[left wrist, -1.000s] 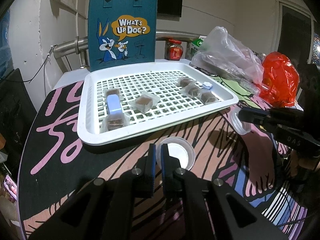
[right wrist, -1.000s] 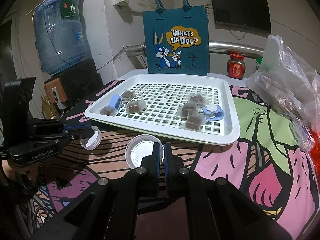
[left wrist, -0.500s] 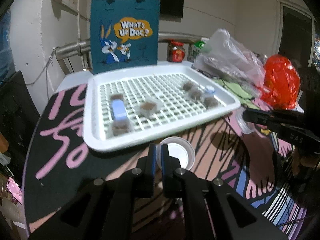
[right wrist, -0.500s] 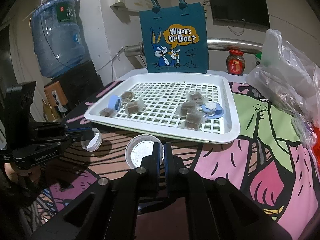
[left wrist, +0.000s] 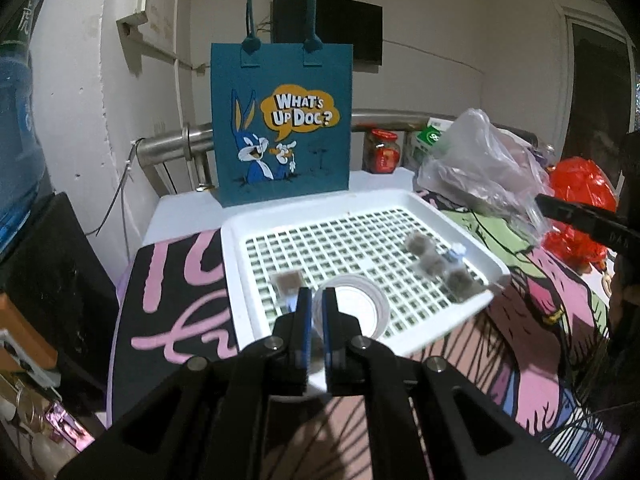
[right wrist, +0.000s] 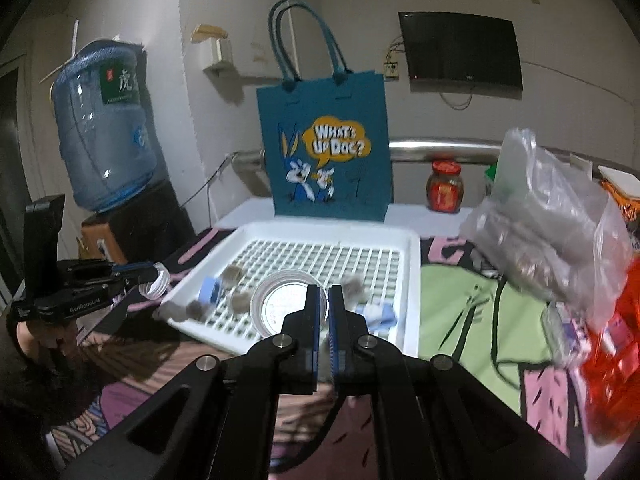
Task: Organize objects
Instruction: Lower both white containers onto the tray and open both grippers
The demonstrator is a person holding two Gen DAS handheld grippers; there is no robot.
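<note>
Both claws are clenched, each on the rim of a small clear round plastic cup. The left claw [left wrist: 313, 312] pinches its cup [left wrist: 352, 306] by the near wall; the cup sits just ahead of the tips, mouth toward the camera, seen against the white perforated plastic tray [left wrist: 236, 264]. In the right wrist view the right claw [right wrist: 324, 308] grips the second clear cup [right wrist: 286, 300] the same way, rim between the blue pads, cup body off to the left of the tips. That view also shows the left claw [right wrist: 150, 278] out to the left w/ its cup edge-on, clear of the tray.

The tray holds several small brown wrapped cubes: three on the right side [left wrist: 430, 260] beside a small blue-and-white clip [left wrist: 456, 252], one at front-left [left wrist: 289, 280], plus a light-blue block [right wrist: 210, 290]. All are blurred, so details are uncertain.

Key relation: tray lies straight ahead of and below both claws, btwn them and the teal felt cartoon tote bag [left wrist: 282, 120]. Probably the cups go down on or by the tray to take the cubes. The right claw's cup already overlaps the tray's front-centre, so the right hand looks nearer to the right-side cubes; the left is nearer to the front-left cube. Cup mouths need tipping upward before set-down. Patterned tabletop [left wrist: 500, 336] is free in front.
</note>
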